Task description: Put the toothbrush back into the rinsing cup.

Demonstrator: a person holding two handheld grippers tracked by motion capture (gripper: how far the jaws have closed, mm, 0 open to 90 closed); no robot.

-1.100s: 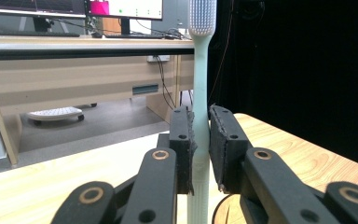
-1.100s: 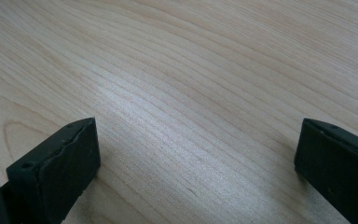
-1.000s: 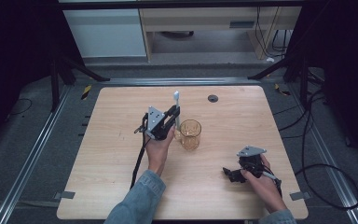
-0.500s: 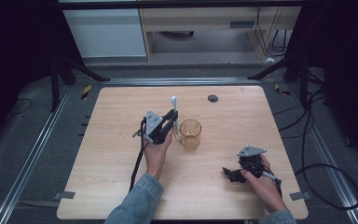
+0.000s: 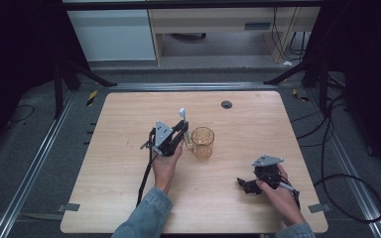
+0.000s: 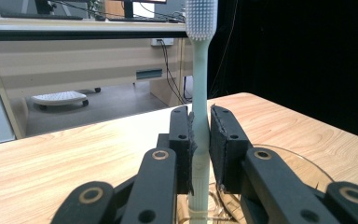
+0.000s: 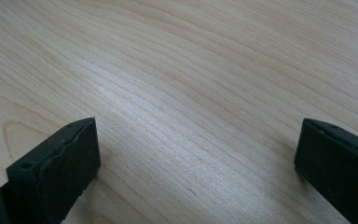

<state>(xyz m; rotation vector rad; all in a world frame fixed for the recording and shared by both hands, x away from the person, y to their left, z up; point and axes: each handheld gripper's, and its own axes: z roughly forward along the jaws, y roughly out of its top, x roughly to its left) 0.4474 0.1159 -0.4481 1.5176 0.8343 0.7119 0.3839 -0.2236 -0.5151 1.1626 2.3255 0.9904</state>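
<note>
- The left gripper (image 5: 181,130) is clamped on a toothbrush (image 5: 183,121); in the left gripper view the two black pads (image 6: 189,140) press the pale handle from both sides.
- The toothbrush (image 6: 199,84) stands nearly upright, with the bristle head at the top, above the jaws.
- In the high view the brush is just left of the glass (image 5: 202,143), over the middle of the table (image 5: 119,148). Its lower end is hidden behind the gripper there.
- In the left gripper view the rim of the glass (image 6: 303,161) curves just behind and below the jaws, and the bottom of the handle is close to it. I cannot tell if the handle is already inside the glass or touches it.
- The glass is clear, amber in tone, and stands upright on the wood.
- The right gripper (image 5: 248,186) rests low near the front right part of the table, well apart from the glass.
- In the right gripper view its jaws are spread wide with only bare wood between them; it grasps nothing.
- A small dark round disc (image 5: 226,104) lies on the far side of the table.
</note>
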